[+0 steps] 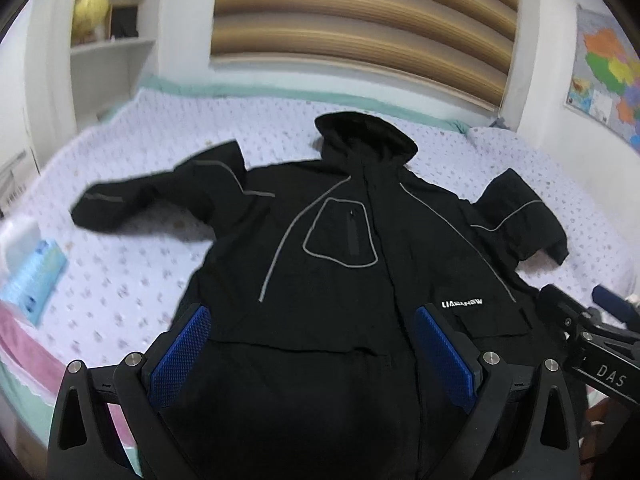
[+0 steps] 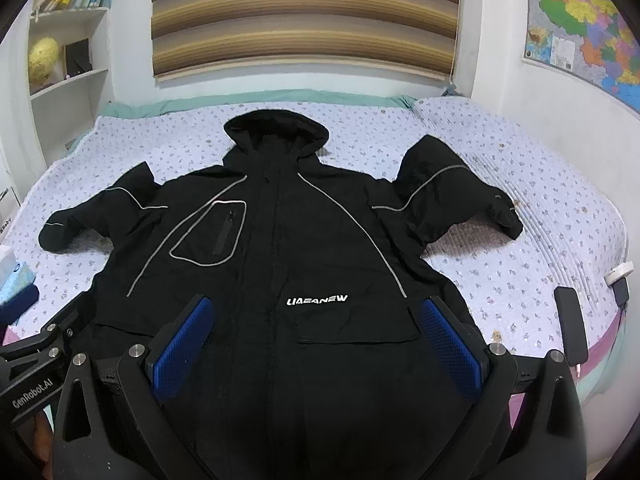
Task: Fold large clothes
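- On the bed [image 2: 500, 240], a black hooded jacket [image 2: 280, 240] lies front up and spread flat, hood [image 2: 276, 128] toward the headboard wall, both sleeves bent outward.
- Grey piping outlines its chest pocket [image 2: 212, 232]; white lettering [image 2: 317, 301] sits low on the front.
- Left tongs [image 1: 312, 320] hover over the jacket's lower front, blue pads wide apart, nothing between them.
- Right tongs [image 2: 316, 312] hover likewise above the hem area, pads spread, gripping nothing.
- A floral quilt [image 2: 540, 280] covers the bed beneath the jacket.
- A blue tissue pack [image 1: 34, 280] lies near the bed's left edge; a dark phone [image 2: 572, 328] lies at its right edge.
- Behind: a striped blind [image 2: 304, 16], a shelf [image 2: 68, 40], a wall map [image 2: 584, 20].
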`<state>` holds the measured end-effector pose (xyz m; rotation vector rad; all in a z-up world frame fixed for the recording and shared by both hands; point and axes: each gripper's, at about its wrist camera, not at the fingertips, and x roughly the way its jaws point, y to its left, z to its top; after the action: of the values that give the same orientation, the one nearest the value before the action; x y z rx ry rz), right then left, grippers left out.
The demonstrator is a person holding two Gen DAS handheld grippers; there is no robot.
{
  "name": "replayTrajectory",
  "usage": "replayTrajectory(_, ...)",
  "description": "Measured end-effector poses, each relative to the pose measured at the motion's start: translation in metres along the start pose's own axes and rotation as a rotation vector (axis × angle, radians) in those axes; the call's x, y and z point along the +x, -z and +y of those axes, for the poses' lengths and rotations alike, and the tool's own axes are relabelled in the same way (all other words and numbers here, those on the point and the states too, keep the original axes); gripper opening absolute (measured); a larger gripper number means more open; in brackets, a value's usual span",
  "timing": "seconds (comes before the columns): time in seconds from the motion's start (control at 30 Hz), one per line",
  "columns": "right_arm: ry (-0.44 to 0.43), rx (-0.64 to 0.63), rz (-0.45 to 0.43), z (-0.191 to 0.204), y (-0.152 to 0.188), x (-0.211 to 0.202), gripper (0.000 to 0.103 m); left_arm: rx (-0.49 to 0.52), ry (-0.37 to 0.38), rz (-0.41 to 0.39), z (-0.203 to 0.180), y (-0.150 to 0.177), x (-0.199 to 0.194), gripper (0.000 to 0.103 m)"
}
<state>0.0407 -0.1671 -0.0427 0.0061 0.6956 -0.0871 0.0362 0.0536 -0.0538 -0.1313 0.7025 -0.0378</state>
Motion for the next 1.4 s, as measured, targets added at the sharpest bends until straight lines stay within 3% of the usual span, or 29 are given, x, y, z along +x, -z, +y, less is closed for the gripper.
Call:
replayTrajectory(0.13,0.002,0.003,0.026,-0.001,0.000,0.014,0.103,-0.031,-0.048,-0.012,0.002,0.000,0.009,0.101)
replayTrajectory(0.33,0.007,0.007,0.043,-0.006,0.000,0.028,0.103,-0.166,0.051,0.182,0.009,0.007,0.049,0.101)
replayTrajectory(0.43,0.017,0.017,0.052,-0.015,-0.001,0.035,0.103,-0.140,0.055,0.233,0.002,0.005,0.062,0.101)
replayTrajectory(0.5,0.031,0.027,0.056,-0.022,-0.002,0.039,0.103,-0.103,0.067,0.200,-0.005,-0.005,0.059,0.101)
replayTrajectory(0.7,0.051,0.088,0.039,-0.062,-0.010,0.043,0.103,0.075,0.019,-0.028,-0.050,-0.056,0.035,0.101)
replayTrajectory(0.8,0.054,0.109,0.014,-0.087,-0.019,0.041,0.103,0.110,0.070,-0.040,-0.074,-0.082,0.040,0.101)
replayTrajectory(0.9,0.013,0.151,-0.006,-0.123,-0.030,0.045,0.103,0.146,0.159,0.019,-0.105,-0.098,0.055,0.101)
replayTrajectory(1.03,0.038,0.200,-0.014,-0.180,-0.042,0.060,0.103,0.222,0.200,0.081,-0.163,-0.108,0.090,0.101)
replayTrajectory(1.13,0.046,0.274,0.000,-0.232,-0.045,0.076,0.095,0.257,0.218,0.117,-0.204,-0.104,0.138,0.101)
replayTrajectory(1.3,0.086,0.409,0.024,-0.327,-0.045,0.105,0.091,0.209,0.305,0.248,-0.248,-0.083,0.228,0.101)
replayTrajectory(1.4,0.036,0.512,0.041,-0.378,-0.049,0.128,0.089,0.213,0.330,0.265,-0.274,-0.069,0.272,0.101)
